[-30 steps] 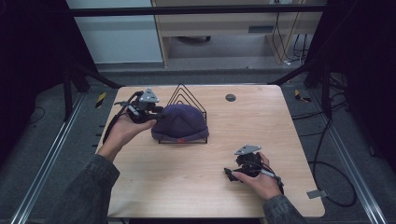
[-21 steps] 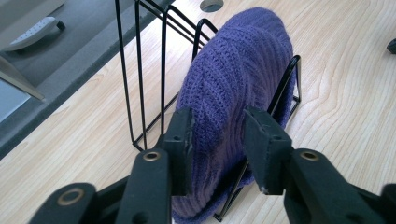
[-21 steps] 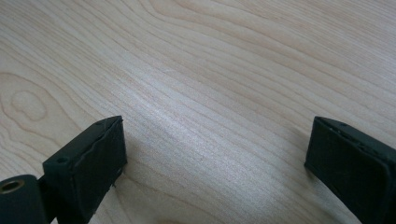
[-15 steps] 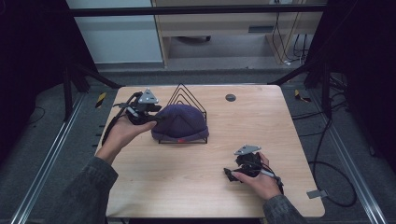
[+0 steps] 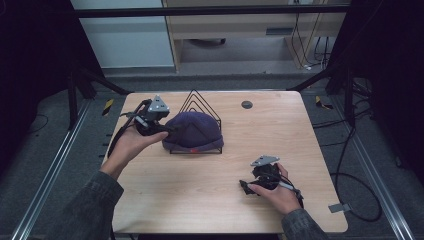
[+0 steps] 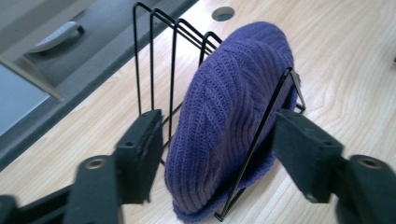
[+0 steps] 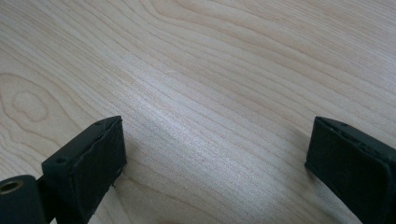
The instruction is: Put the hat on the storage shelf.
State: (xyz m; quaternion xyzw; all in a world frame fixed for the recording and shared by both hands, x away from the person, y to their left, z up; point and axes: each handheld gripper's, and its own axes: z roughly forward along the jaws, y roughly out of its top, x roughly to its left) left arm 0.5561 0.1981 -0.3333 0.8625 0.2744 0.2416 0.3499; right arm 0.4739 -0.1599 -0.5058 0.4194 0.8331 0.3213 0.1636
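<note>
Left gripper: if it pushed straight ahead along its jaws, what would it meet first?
Most likely the purple knit hat resting in the black wire rack. The left gripper has just been opening, and the hat sits between its jaws, untouched as far as shows.

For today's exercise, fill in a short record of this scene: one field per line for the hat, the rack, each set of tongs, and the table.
hat: purple knitted hat, tucked between the wires of the rack
rack: black wire rack, standing on the table toward its far left
left tongs: left tongs open, jaws just been opening, hat and a rack wire between them, pads not pressing
right tongs: right tongs open, nothing between the jaws, low over bare wood
table: light wooden table, small round hole near the far edge
</note>
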